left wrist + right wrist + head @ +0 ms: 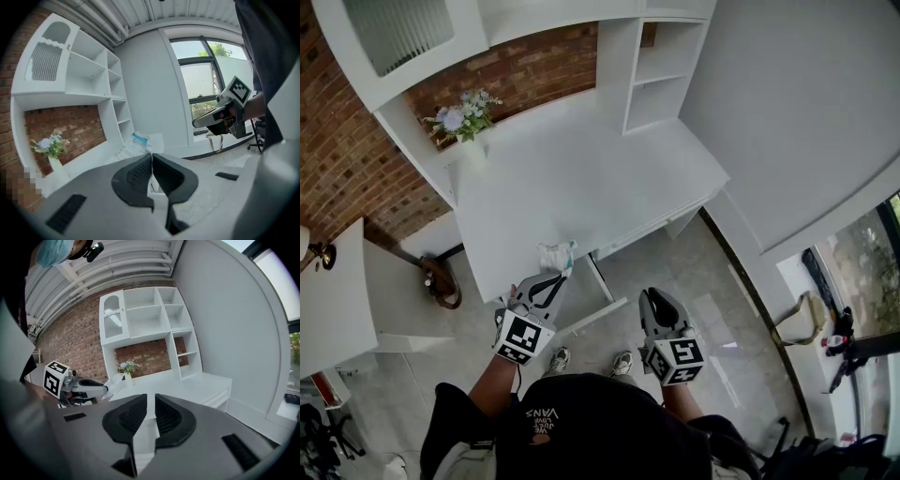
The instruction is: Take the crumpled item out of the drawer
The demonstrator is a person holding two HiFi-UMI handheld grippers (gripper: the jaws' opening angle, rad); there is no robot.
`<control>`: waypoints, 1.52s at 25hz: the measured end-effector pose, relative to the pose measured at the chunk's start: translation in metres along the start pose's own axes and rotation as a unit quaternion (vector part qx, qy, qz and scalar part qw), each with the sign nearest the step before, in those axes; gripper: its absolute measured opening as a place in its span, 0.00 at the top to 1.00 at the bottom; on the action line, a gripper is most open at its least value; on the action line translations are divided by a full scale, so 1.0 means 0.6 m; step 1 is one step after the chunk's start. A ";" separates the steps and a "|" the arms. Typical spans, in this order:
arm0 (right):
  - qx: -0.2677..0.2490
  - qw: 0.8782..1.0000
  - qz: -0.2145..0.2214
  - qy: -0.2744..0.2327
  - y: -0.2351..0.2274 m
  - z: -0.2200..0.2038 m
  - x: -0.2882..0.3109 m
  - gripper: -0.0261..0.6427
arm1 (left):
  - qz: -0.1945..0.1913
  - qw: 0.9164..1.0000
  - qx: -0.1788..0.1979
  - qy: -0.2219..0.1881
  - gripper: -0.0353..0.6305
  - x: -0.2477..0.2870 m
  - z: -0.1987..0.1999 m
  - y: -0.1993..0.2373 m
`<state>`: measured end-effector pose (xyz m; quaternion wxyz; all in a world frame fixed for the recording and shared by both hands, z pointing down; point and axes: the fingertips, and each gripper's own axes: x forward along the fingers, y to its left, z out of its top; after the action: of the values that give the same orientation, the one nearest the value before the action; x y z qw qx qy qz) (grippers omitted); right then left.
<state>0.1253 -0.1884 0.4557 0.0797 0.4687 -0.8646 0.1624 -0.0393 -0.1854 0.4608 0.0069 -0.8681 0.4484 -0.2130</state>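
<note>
In the head view my left gripper (557, 273) is shut on a crumpled white and teal item (556, 253) and holds it over the front edge of the white desk (581, 178). The left gripper view shows the same item (143, 142) bunched past the closed jaws of the left gripper (152, 155). Just below the desk's edge, the drawer (594, 319) stands pulled out. My right gripper (655, 296) hangs to the right of the drawer, above the floor. In the right gripper view the jaws of the right gripper (151, 397) stand a narrow gap apart, with nothing between them.
A vase of flowers (461, 117) stands at the desk's back left, before a brick wall (337, 159). A white shelf unit (661, 66) rises at the back right. A brown bag (441, 281) lies on the floor left of the desk, beside a white cabinet (333, 291).
</note>
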 end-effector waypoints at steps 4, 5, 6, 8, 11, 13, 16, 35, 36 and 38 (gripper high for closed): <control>-0.004 1.000 0.006 -0.005 0.003 0.008 0.005 0.90 | 0.025 1.000 -0.002 -0.013 0.93 -0.020 0.021 0.013; -0.005 1.000 0.007 -0.007 0.004 0.010 0.008 0.91 | 0.031 0.999 -0.003 -0.016 0.93 -0.024 0.026 0.016; -0.006 1.000 0.009 -0.009 0.006 0.012 0.010 0.91 | 0.036 0.999 -0.005 -0.020 0.93 -0.029 0.031 0.020; -0.009 1.000 0.014 -0.011 0.010 0.017 0.015 0.91 | 0.048 0.998 -0.008 -0.027 0.93 -0.039 0.040 0.027; -0.015 0.999 0.025 -0.015 0.021 0.029 0.026 0.92 | 0.064 0.997 -0.012 -0.034 0.93 -0.055 0.051 0.039; -0.019 0.999 0.032 -0.019 0.029 0.037 0.032 0.92 | 0.072 0.997 -0.014 -0.038 0.93 -0.064 0.056 0.045; -0.024 0.999 0.043 -0.023 0.039 0.047 0.036 0.93 | 0.081 0.996 -0.019 -0.043 0.93 -0.076 0.062 0.047; -0.050 0.995 0.085 -0.026 0.080 0.075 0.060 0.96 | 0.105 0.992 -0.031 -0.057 0.93 -0.100 0.076 0.061; -0.051 0.995 0.085 -0.026 0.080 0.074 0.060 0.96 | 0.105 0.992 -0.031 -0.057 0.93 -0.100 0.075 0.061; -0.050 0.995 0.085 -0.025 0.080 0.072 0.060 0.96 | 0.104 0.992 -0.032 -0.056 0.93 -0.099 0.073 0.059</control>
<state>0.0658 -0.2077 0.4160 0.0674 0.3925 -0.9103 0.1130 -0.0805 -0.1683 0.3923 0.0267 -0.8269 0.5418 -0.1480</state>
